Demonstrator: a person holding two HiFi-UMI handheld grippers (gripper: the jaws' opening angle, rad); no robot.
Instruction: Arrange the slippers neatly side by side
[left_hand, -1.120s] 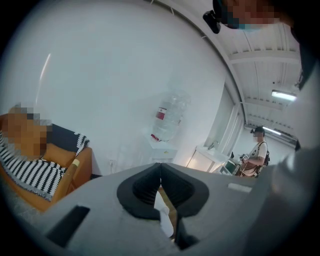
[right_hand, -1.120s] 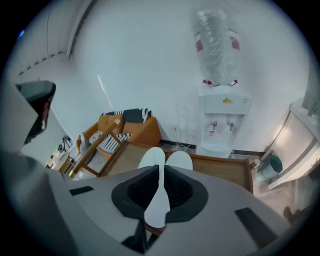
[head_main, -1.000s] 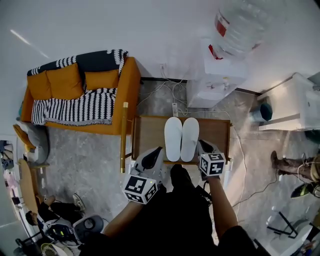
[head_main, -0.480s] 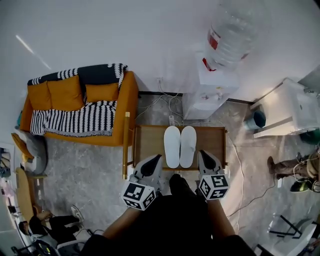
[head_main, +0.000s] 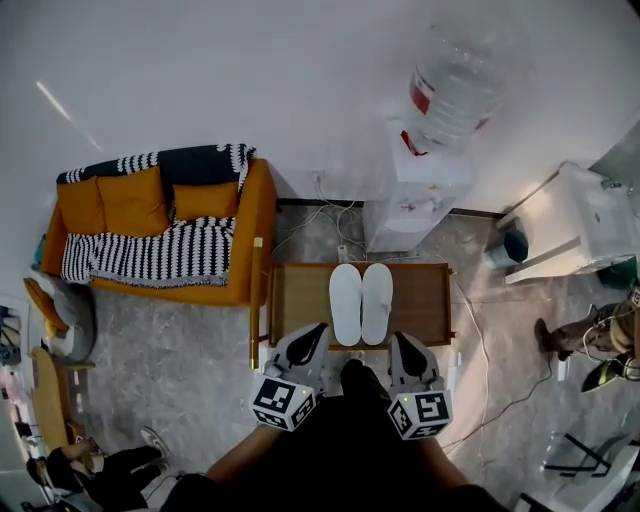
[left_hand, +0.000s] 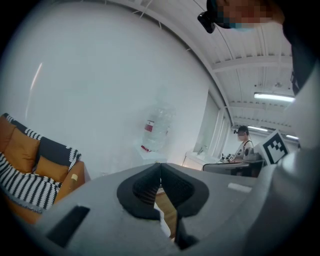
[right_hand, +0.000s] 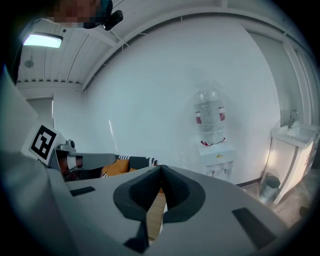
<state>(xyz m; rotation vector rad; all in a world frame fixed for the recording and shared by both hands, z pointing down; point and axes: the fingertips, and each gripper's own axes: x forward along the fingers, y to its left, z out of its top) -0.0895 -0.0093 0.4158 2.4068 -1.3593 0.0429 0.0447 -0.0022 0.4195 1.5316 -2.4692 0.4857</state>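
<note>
I'd call this a lounge corner set up inside an office or lab, not a true home. The homely part is an orange sofa with a black-and-white striped throw, and a low wooden table bearing 2 white slippers. The workplace part is a water dispenser with its big bottle, loose cables on grey stone-look floor, a white sink counter, a ceiling strip light and a person standing at a desk.
</note>
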